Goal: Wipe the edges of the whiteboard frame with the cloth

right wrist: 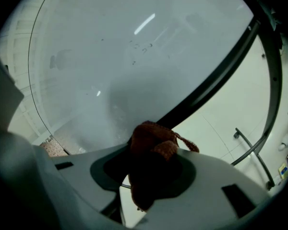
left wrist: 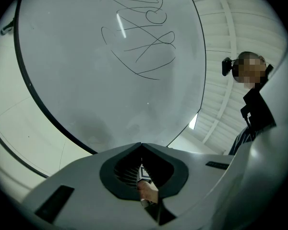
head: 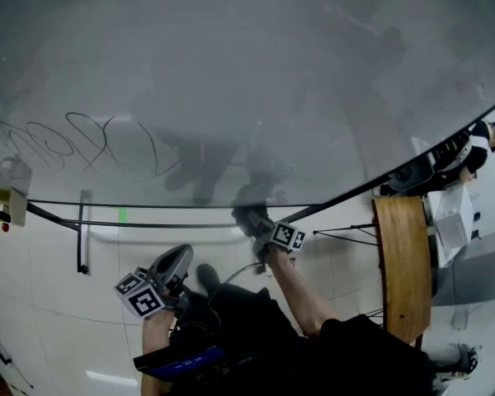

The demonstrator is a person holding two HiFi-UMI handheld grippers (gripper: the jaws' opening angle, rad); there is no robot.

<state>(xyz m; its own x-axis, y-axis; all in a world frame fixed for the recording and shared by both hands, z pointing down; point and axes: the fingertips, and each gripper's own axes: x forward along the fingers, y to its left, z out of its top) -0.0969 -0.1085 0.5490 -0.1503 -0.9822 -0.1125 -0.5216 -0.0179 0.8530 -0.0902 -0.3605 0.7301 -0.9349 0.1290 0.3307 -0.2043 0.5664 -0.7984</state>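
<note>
The right gripper [head: 249, 218] is clamping its jaws on the one brown cloth [right wrist: 151, 143], holding it at the lower edge of the single whiteboard frame [right wrist: 209, 85]. The left gripper [head: 180, 258] is hanging below it, with its jaws together and empty.

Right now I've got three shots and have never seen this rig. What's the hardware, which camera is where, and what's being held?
There is no robot here: a person holds a two-jaw gripper in each hand. The head view comes from a camera on the person's head. It looks down at a whiteboard with dark scribbles and a dark frame along its lower edge. The other two pictures come from a camera on each gripper, looking along its jaws. The left gripper has its jaws together with nothing between them, and it hangs below the frame. The right gripper is clamped on a rust-brown cloth, held right at the frame. I can't tell whether the cloth touches it.
</note>
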